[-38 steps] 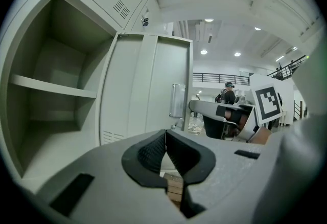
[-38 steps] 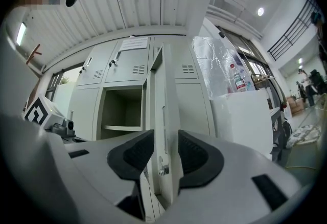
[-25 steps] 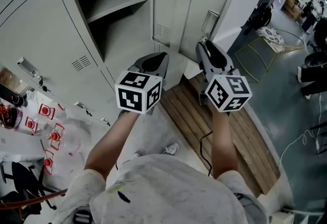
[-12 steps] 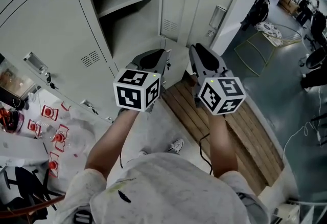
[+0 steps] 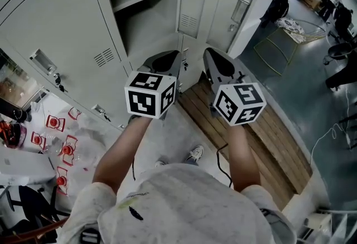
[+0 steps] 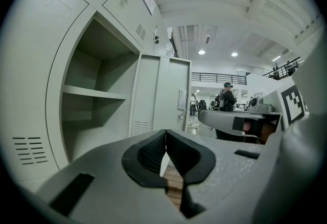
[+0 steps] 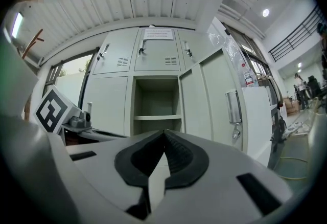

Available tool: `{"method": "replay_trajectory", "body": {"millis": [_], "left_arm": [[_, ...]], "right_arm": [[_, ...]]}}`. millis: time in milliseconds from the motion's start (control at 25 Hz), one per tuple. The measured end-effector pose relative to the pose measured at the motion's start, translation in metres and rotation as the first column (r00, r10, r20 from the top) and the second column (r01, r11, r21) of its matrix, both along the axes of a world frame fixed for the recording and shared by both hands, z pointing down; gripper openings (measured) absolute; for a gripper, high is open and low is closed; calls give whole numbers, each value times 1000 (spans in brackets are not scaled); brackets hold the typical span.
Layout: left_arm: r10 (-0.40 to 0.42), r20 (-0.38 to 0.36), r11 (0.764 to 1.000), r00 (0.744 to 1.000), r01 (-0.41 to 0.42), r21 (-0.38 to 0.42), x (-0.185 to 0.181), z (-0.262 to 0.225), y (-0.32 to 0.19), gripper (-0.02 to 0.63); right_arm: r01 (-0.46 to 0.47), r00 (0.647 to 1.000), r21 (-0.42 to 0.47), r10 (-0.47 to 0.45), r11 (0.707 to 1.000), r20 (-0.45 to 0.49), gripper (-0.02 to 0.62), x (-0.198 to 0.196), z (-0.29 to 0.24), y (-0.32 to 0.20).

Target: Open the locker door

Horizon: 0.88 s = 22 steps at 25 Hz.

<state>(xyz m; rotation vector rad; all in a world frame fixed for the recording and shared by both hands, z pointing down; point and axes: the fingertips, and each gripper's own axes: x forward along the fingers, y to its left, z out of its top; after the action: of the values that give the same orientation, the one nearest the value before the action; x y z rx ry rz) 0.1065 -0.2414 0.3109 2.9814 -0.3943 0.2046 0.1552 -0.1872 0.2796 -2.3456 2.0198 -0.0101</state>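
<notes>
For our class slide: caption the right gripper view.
Right gripper, jaws shut and empty, faces an open locker with one shelf.

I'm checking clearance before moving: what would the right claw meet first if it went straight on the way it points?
The right claw, closing empty, points into the open locker compartment. It would likely meet the shelf first, though depth is unclear.

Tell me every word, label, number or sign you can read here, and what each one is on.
Nothing here can be read as text.
Paper notice on the upper locker door: printed lines, too small to read.
Red-and-white labels at the left of the head view: too blurred to read.
Marker cubes: black-and-white square patterns only, no letters or numbers.
</notes>
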Motion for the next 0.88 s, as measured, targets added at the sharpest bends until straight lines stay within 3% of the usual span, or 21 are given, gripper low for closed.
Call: {"method": "replay_trajectory", "body": {"millis": [880], "left_arm": [[32, -14, 999, 999, -32, 0, -20, 2, 3, 8]], "right_arm": [[-6, 1000, -38, 6, 999, -10, 3, -29, 11, 3]]}}
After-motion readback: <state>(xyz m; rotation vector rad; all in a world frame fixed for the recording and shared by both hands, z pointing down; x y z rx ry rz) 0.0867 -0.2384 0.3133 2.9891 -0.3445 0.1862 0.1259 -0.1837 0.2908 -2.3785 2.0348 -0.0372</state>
